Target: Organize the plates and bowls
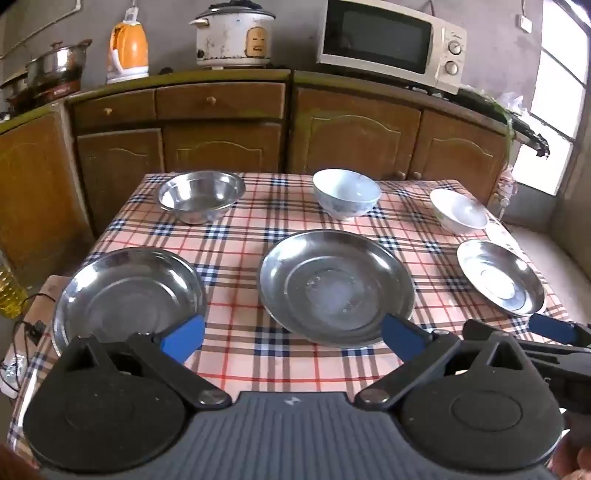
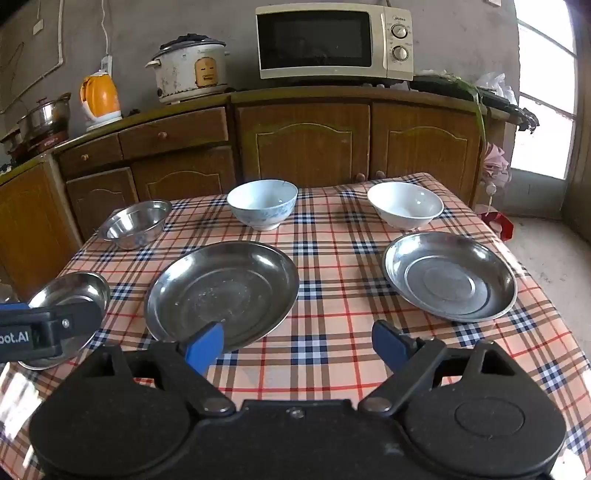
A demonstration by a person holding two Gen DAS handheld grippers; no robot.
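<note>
Three steel plates lie along the near half of the plaid table: a left plate (image 1: 129,295) (image 2: 70,291), a middle plate (image 1: 336,284) (image 2: 221,288) and a right plate (image 1: 500,277) (image 2: 448,275). Behind them stand a steel bowl (image 1: 201,195) (image 2: 135,223), a blue-patterned white bowl (image 1: 347,192) (image 2: 262,203) and a plain white bowl (image 1: 458,210) (image 2: 404,205). My left gripper (image 1: 293,339) hangs open above the near edge, between the left and middle plates. My right gripper (image 2: 299,345) is open too, between the middle and right plates, holding nothing.
The checked tablecloth (image 1: 243,236) covers a small table with edges close on all sides. Wooden cabinets (image 1: 221,147) stand behind, bearing a microwave (image 1: 391,40), rice cooker (image 1: 232,33), orange kettle (image 1: 127,48) and pot (image 1: 55,62). An oil bottle (image 1: 9,291) stands at far left.
</note>
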